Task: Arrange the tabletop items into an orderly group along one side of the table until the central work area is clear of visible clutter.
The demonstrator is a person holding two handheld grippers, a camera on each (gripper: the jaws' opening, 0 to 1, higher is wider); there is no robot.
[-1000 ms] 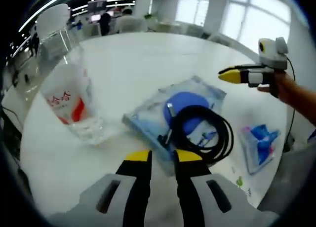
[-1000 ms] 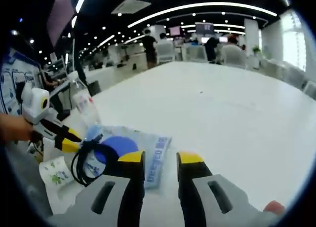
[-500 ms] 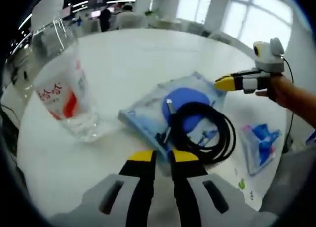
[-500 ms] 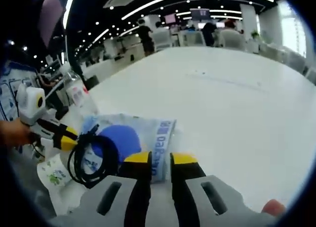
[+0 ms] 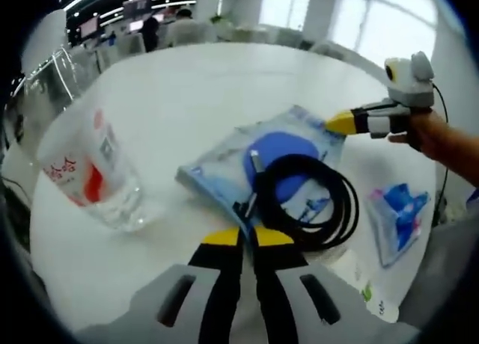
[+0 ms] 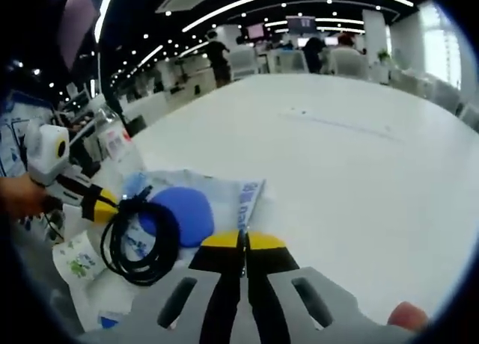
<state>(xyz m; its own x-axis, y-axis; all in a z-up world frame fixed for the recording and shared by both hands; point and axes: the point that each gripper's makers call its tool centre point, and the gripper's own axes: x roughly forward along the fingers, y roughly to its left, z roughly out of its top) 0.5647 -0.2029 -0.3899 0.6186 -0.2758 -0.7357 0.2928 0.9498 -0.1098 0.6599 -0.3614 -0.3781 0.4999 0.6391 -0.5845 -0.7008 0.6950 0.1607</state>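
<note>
**Packet pinched at opposite edges near the table's side**

Packet of clear plastic with blue print and a round blue patch lies flat on the white table, close to the near edge. A black coiled cable rests on top of it, its plug end pointing toward the packet's middle.

In the left gripper view, the left gripper has its yellow-tipped jaws drawn nearly together at the packet's near edge; a narrow gap remains, and it appears to be nipping the plastic, though the contact itself is hard to make out. The right gripper, held by a hand, meets the packet's far corner with its tips together.

In the right gripper view, the right gripper has its jaws pressed together with the packet's edge caught between the tips. The left gripper reaches in beside the cable.

A clear water bottle with a red and white label lies tilted on the table, apart from the packet. On the other side, a smaller blue-printed wrapper lies near the table's edge. People and chairs fill the room behind.
</note>
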